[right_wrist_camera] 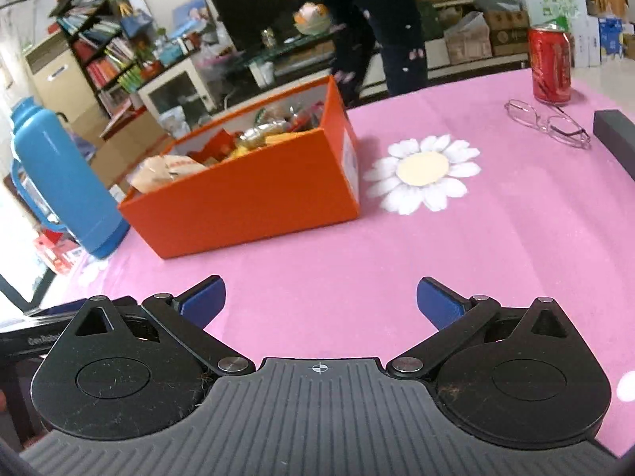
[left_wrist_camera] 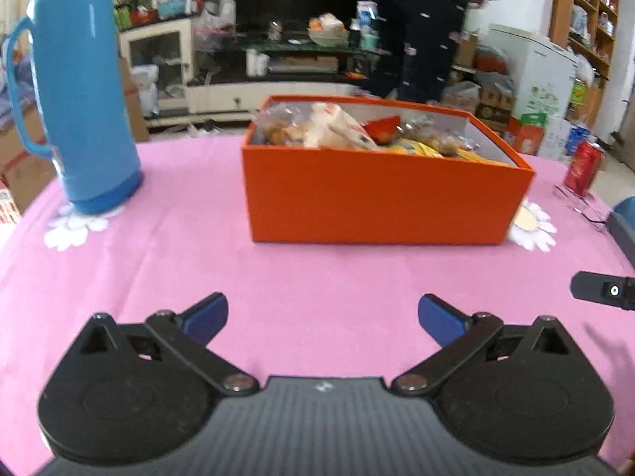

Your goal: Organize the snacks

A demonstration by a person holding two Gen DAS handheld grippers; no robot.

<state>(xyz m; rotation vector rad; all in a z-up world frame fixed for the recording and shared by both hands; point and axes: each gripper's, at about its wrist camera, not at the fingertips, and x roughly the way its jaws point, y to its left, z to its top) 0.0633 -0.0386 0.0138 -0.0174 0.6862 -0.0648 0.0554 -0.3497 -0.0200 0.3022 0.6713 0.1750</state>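
Observation:
An orange box stands on the pink tablecloth, straight ahead in the left wrist view. It holds several packaged snacks. In the right wrist view the box sits ahead to the left, with the snacks showing above its rim. My left gripper is open and empty, a little short of the box. My right gripper is open and empty, over bare cloth to the right of the box.
A blue thermos stands left of the box. A red can and glasses lie at the far right, by a dark object. A person stands behind the table. The table edge runs behind the box.

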